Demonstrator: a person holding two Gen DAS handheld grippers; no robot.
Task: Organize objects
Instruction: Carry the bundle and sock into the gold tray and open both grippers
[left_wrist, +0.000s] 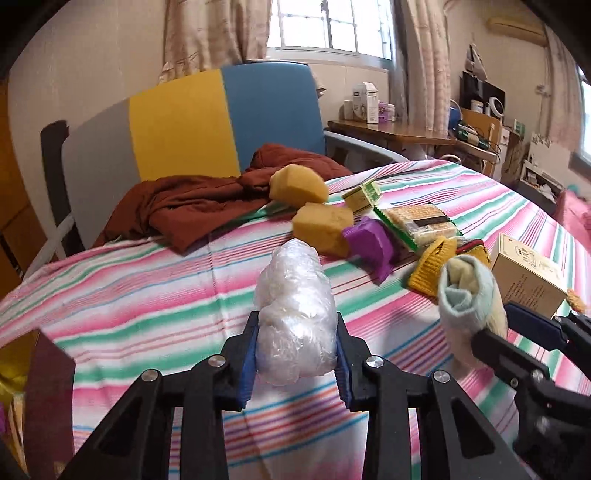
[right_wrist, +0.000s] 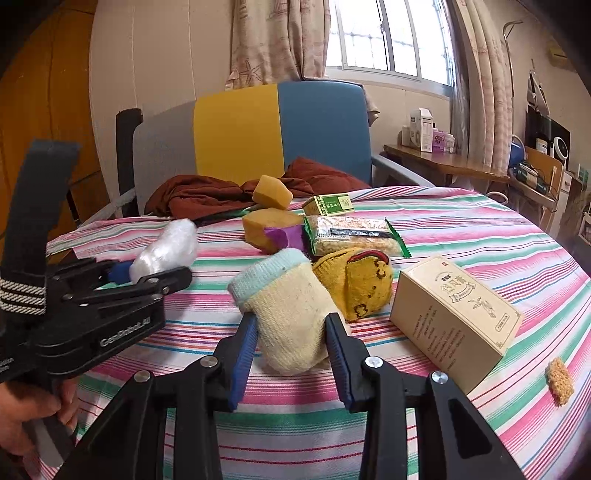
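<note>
A crumpled clear plastic bundle (left_wrist: 295, 295) stands upright between the blue pads of my left gripper (left_wrist: 297, 323), which is shut on it just above the striped tablecloth (left_wrist: 147, 295). From the right wrist view the left gripper (right_wrist: 147, 275) holds that bundle (right_wrist: 166, 245) at the left. My right gripper (right_wrist: 291, 323) is shut on a rolled cream sock with a pale blue cuff (right_wrist: 288, 299). In the left wrist view this sock (left_wrist: 465, 295) and the right gripper (left_wrist: 496, 326) are at the right.
Behind the sock lie a yellow sock (right_wrist: 354, 284), a cracker pack (right_wrist: 354, 236), a green box (right_wrist: 327, 205), a purple piece (right_wrist: 286, 236) and two yellow sponges (right_wrist: 271, 194). A beige carton (right_wrist: 454, 321) and a crumb (right_wrist: 559, 380) lie right. A brown garment (right_wrist: 207, 197) and chair (right_wrist: 236, 140) are behind.
</note>
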